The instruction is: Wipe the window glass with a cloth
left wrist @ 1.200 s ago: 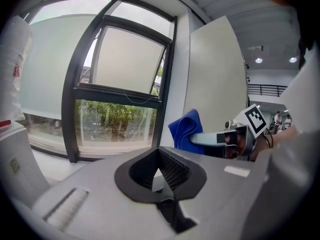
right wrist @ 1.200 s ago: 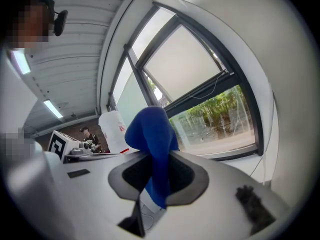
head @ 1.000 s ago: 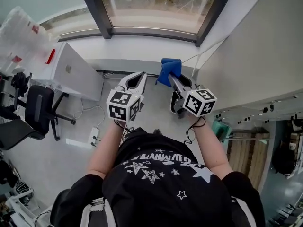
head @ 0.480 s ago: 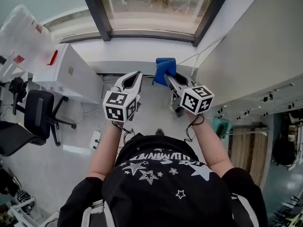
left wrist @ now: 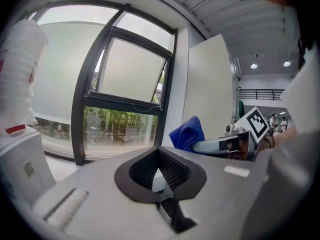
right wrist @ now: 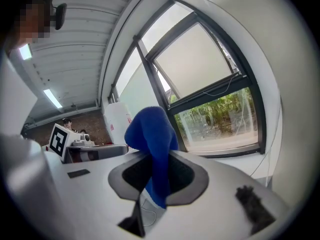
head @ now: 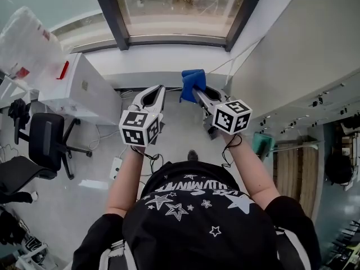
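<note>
Grip on soft blue fabric cloth (head: 192, 81).
Pinched at its bunched fold by right claw (head: 199, 93), beside clenched, empty left claw (left wrist: 159, 150); likely light, floppy.

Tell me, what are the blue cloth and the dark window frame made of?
The cloth looks like soft, matte fabric, maybe microfibre: it folds and droops limply. The window frame looks like dark painted metal, smooth and straight-edged, though it could be plastic. The glass is clear: trees show through it.
</note>
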`<state>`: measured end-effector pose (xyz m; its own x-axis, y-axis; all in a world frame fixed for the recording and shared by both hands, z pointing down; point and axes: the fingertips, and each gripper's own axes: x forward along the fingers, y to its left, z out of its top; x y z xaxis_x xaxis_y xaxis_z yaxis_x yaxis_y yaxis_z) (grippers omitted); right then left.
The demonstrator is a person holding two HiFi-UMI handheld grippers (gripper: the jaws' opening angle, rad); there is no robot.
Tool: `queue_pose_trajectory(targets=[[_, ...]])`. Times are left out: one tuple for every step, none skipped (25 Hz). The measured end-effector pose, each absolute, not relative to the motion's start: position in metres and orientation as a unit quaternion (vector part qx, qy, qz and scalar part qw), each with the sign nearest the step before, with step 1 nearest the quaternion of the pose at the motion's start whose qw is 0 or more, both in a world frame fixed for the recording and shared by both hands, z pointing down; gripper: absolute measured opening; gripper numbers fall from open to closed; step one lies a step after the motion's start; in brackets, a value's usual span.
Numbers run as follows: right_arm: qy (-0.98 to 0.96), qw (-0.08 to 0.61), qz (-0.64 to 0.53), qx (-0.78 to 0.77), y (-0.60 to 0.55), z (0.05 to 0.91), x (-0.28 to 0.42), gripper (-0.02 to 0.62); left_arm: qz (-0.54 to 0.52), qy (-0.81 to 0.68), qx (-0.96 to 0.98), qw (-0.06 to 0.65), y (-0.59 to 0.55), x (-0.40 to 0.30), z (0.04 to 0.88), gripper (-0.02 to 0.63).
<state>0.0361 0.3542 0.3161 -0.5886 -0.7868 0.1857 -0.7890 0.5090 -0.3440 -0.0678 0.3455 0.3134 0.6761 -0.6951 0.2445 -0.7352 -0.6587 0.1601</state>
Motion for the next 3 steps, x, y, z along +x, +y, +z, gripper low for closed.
queue_pose_trajectory(targets=[[-0.869,0.005,0.200,0.453,0.3558,0.3172,0.0337,0.074,0.082,-0.394,0.907,0.124,0.3466,-0.0699,0.3139,0.008],[-0.869,0.008,0.201,0.451,0.3575,0.3182,0.0314,0.074,0.082,-0.394,0.907,0.125,0.3476,-0.0717,0.3143,0.008],[-0.870,0.011,0.202,0.450,0.3592,0.3192,0.0292,0.074,0.082,-0.394,0.907,0.125,0.3486,-0.0735,0.3146,0.008]])
